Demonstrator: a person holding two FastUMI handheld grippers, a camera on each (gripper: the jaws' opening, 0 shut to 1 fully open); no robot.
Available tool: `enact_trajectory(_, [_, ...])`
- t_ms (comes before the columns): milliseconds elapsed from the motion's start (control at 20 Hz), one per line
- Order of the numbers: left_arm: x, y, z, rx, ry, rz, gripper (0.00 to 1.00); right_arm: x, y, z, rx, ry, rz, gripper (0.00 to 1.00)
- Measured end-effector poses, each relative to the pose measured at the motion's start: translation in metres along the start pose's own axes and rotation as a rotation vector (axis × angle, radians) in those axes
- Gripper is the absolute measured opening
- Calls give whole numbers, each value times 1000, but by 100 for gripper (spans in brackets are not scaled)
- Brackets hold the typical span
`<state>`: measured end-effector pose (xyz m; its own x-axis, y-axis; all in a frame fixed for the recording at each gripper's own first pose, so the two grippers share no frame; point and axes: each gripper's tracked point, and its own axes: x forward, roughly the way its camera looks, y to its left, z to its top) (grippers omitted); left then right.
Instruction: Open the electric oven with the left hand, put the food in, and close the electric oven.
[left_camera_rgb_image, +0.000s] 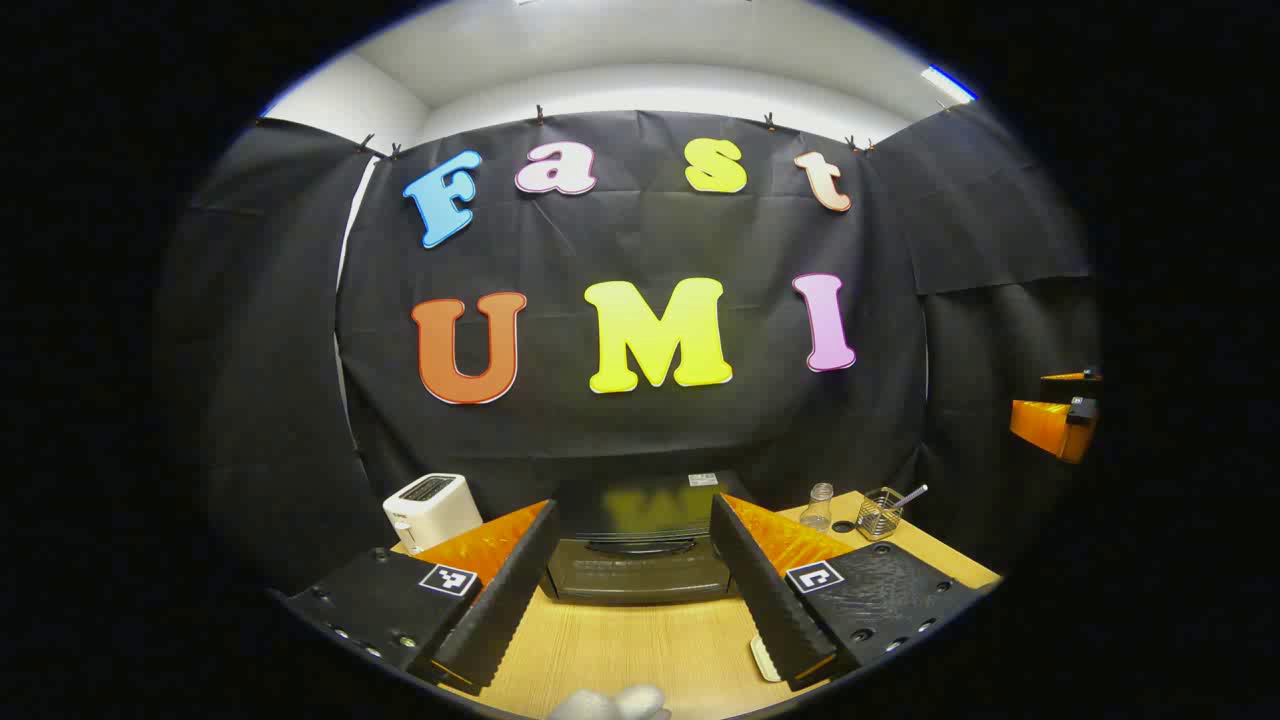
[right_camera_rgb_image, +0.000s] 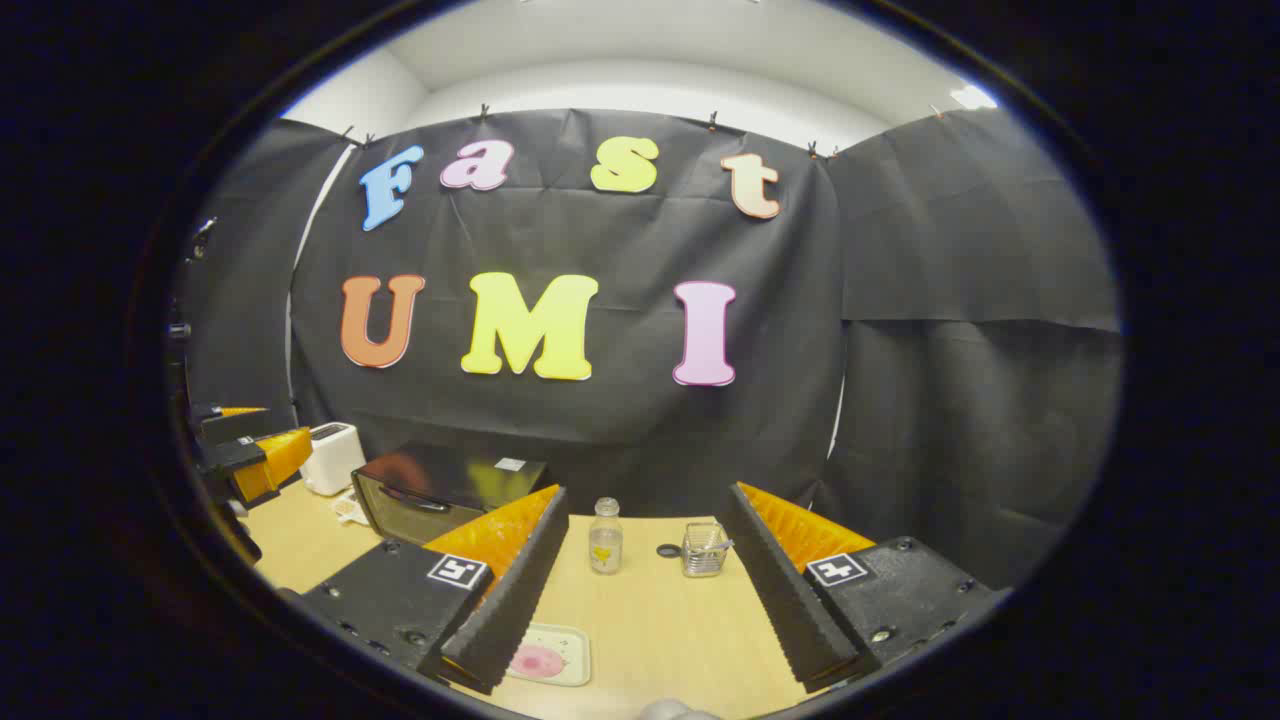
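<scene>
A wooden surface (right_camera_rgb_image: 650, 620) carries a dark electric oven (left_camera_rgb_image: 640, 545) at the far side, its door closed, straight ahead between the left gripper (left_camera_rgb_image: 625, 590) fingers, which are spread apart with nothing between them. A white toaster (left_camera_rgb_image: 432, 508) stands left of the oven. The right gripper (right_camera_rgb_image: 640, 590) is likewise released, above a small tray of pink food (right_camera_rgb_image: 540, 657) near its left finger. Farther right stand a glass bottle (right_camera_rgb_image: 604, 536) and a wire basket (right_camera_rgb_image: 704, 550).

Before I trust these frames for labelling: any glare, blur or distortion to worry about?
Left gripper view: strong fisheye bending, and the oven top mirrors the wall's colours, a glossy glare; focus is sharp. Right gripper view: same bending, the oven top glares too, the bottle reads crisp, edges dim.
</scene>
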<state>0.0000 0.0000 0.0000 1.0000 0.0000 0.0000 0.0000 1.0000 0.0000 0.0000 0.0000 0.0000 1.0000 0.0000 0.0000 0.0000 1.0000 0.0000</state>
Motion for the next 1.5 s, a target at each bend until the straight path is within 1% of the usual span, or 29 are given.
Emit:
enact_trajectory(350, [9,-3,-3,-6,10,-24,96,-2,-2,0,-3,4,-10,97])
enact_trajectory(650, [19,-3,-4,-4,6,-27,96,0,-3,2,-2,12,-10,97])
enact_trajectory(900, [39,-6,-8,6,-5,-21,96,-1,-9,1,7,24,-17,96])
enact_trajectory(1100, [66,-12,-15,-11,-2,-37,96,-1,-17,-1,19,40,-36,96])
enact_trajectory(1250, [95,-10,-22,-24,1,-35,96,-5,-22,-5,21,56,-54,96])
enact_trajectory(1400, [126,-11,-44,-43,36,-36,96,-7,-29,-8,23,79,-82,96])
enact_trajectory(1500, [144,-8,-65,-45,82,-35,96,-11,-32,-10,25,93,-101,96])
